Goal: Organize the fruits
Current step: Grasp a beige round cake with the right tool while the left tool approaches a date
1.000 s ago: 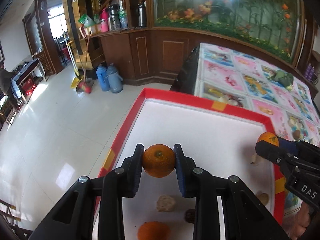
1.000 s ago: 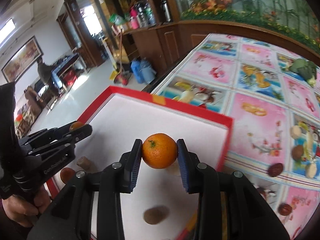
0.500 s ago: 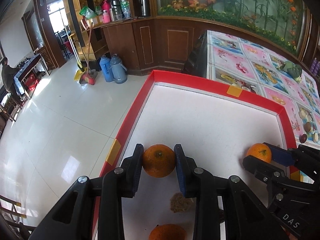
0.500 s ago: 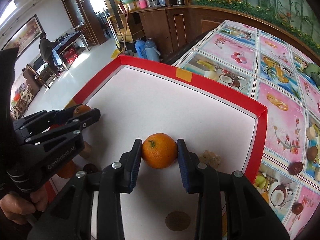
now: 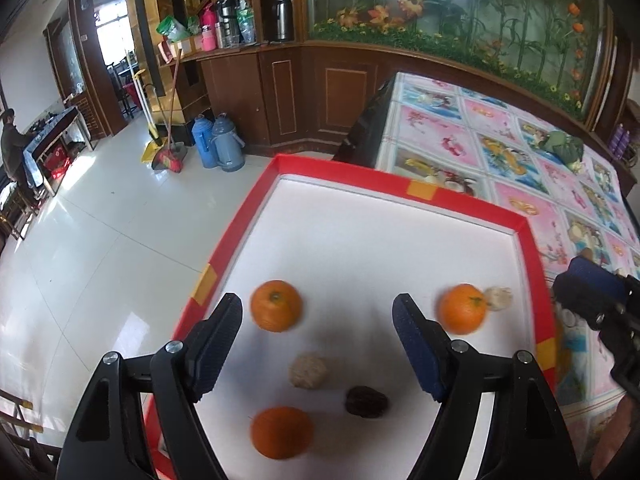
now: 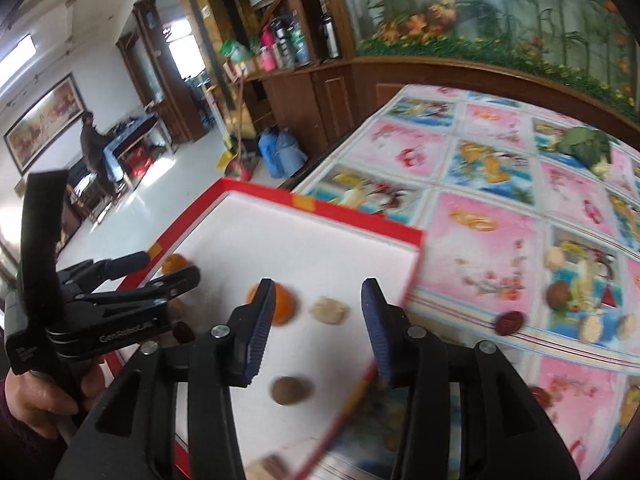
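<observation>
Both tools stand wide and empty: left gripper, right gripper. Red-rimmed tray holds three oranges, one by each rim and one nearer. Risk, as judged: round fruit may roll (frames are motion-blurred), nudging the pale nut.

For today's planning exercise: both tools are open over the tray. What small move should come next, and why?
Probably swing the right tool toward the dark red fruit on the patterned tablecloth. Three oranges already sit in the red-rimmed tray, and loose pieces lie outside it.
</observation>
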